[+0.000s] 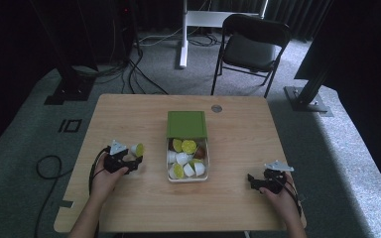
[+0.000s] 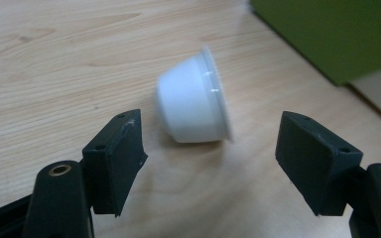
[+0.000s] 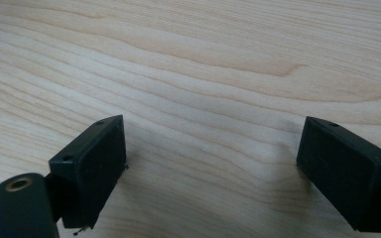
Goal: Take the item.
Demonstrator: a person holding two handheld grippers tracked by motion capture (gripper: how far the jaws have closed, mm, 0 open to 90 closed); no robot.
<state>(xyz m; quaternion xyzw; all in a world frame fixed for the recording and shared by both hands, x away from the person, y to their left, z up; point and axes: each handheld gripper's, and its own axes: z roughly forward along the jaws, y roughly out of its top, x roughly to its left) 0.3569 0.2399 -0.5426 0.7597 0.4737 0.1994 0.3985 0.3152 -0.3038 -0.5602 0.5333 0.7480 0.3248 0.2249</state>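
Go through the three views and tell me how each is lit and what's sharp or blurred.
High view: dim, with dark surroundings and the table the brightest part; the box of capsules looks soft and small. Left gripper view: evenly lit, the white capsule fairly sharp with a soft shadow beneath it, the green lid blurred. Right gripper view: the near tongs soft-edged, wood grain clear.

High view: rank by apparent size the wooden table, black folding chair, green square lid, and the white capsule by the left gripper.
1. Light wooden table
2. Black folding chair, though it stands farther off, so it looks smaller than it is
3. Green square lid
4. White plastic capsule with a yellow-green top
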